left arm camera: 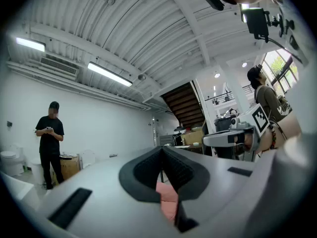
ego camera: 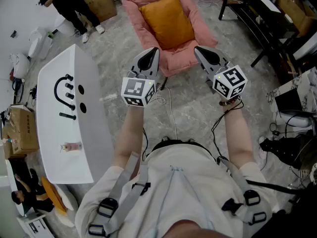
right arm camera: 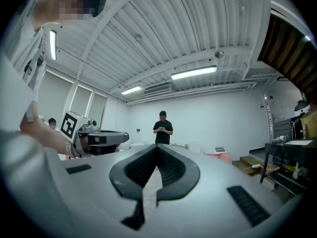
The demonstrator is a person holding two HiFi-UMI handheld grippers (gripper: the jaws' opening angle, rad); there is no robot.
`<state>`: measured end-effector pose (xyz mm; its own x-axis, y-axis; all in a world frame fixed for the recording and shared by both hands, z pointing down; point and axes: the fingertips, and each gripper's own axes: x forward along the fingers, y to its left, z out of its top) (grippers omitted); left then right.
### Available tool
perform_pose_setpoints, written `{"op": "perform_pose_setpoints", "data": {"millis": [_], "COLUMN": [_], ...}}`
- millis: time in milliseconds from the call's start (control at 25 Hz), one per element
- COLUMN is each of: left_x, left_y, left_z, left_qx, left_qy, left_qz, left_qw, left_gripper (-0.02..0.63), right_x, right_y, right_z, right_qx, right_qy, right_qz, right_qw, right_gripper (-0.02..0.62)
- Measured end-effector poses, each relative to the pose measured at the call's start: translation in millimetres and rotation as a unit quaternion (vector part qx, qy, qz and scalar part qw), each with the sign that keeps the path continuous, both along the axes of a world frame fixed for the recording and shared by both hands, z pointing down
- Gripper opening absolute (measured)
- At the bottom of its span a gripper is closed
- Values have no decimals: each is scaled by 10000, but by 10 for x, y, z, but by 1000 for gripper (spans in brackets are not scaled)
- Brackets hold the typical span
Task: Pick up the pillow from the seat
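An orange pillow point(ego camera: 168, 21) leans against the back of a pink padded seat point(ego camera: 141, 6) on the floor ahead of me. My left gripper point(ego camera: 154, 51) is held up in the air short of the seat's front edge, jaws shut and empty. My right gripper point(ego camera: 198, 50) is level with it, a hand's width to the right, also shut and empty. In the left gripper view the jaws point(left arm camera: 162, 150) meet, and a strip of the pink seat point(left arm camera: 168, 195) shows below them. In the right gripper view the jaws point(right arm camera: 157, 150) are closed and point at the far wall.
A white table point(ego camera: 94, 133) with small black parts stands at my left. A person in black point(ego camera: 69, 4) stands beside a cardboard box point(ego camera: 101, 1) at the back left. A black desk point(ego camera: 257, 9) is at the right. Cables point(ego camera: 171, 113) run across the floor.
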<state>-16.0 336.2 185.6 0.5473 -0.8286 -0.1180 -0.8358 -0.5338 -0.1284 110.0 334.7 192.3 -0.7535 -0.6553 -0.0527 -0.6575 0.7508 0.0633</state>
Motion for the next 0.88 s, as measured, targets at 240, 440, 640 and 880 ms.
{"op": "perform_pose_setpoints", "data": {"millis": [240, 440, 640, 880], "left_x": [-22, -70, -131, -287], "left_y": [19, 8, 3, -20], "left_z": [-14, 2, 13, 18], "left_qx": [9, 5, 15, 24], "left_qy": [15, 41, 60, 87], "left_qz": [75, 118, 191, 255], "left_qw": [10000, 9999, 9998, 9996], "left_gripper": [5, 5, 6, 5], "right_x": [-32, -67, -89, -245], "right_y": [35, 58, 59, 90], "right_z": [-45, 10, 4, -18], "right_qx": [32, -12, -31, -90], "right_qy": [-11, 64, 26, -151], "right_qz": [21, 84, 180, 123], "right_qw": [10000, 9999, 9998, 9998], "right_gripper": [11, 11, 11, 11]}}
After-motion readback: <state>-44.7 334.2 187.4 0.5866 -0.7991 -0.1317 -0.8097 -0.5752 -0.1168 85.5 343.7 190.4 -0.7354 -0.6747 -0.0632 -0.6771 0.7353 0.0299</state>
